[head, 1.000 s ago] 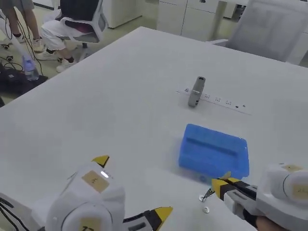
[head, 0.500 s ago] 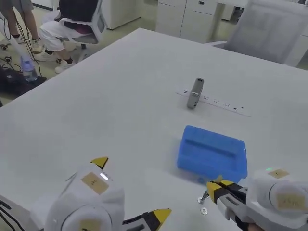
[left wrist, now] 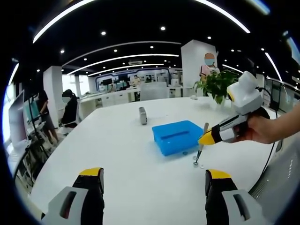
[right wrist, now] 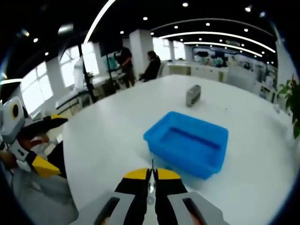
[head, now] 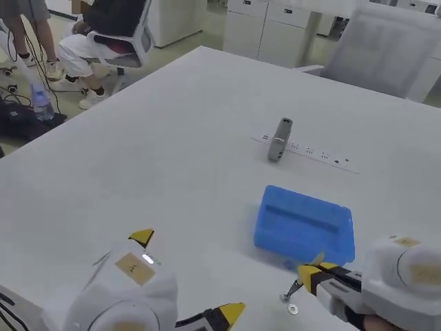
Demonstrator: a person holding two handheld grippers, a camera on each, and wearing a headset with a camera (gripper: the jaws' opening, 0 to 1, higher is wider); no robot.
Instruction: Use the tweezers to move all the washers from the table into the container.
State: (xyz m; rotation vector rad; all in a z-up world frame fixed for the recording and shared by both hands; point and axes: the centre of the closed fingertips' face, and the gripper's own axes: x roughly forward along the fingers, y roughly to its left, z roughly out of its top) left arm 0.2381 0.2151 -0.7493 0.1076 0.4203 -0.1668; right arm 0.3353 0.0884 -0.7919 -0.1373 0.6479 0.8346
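Far left, left tongs (head: 187,274) hang low over the near edge of the bench (head: 172,138). Jaws spread wide, nothing between them, nothing near them. Idle for now.

Mid bench, further back: a grey device (head: 280,138) lies on a thin marked strip, well apart from the work. Not part of the task.

Right of centre, the blue container (head: 305,224) sits flat on the bench, open side up. Inside is blurred; can't tell whether any washers are in it.

Just in front of the container's near edge, the tweezers (head: 291,292) point down and left at the bench, tip very close to the surface. Can't tell if the tip touches. One small washer (head: 293,309) lies flat on the bench just beside the tip, on the near side. It looks loose, not gripped. Other washers are too small to pick out.

Far right, right tongs (head: 310,272) are clamped tight on the tweezers' handle end. The right gripper view shows the yellow jaws pressed together with the metal shaft running out between them towards the container.

Step in hand, as I judge it: lining up the tweezers tip on the washer, pick not yet made. The next move calls for a small shift of the tip onto the washer's rim, a pinch, a lift, then a short carry forward over the container wall. The washer is thin and flat, so it may slip.
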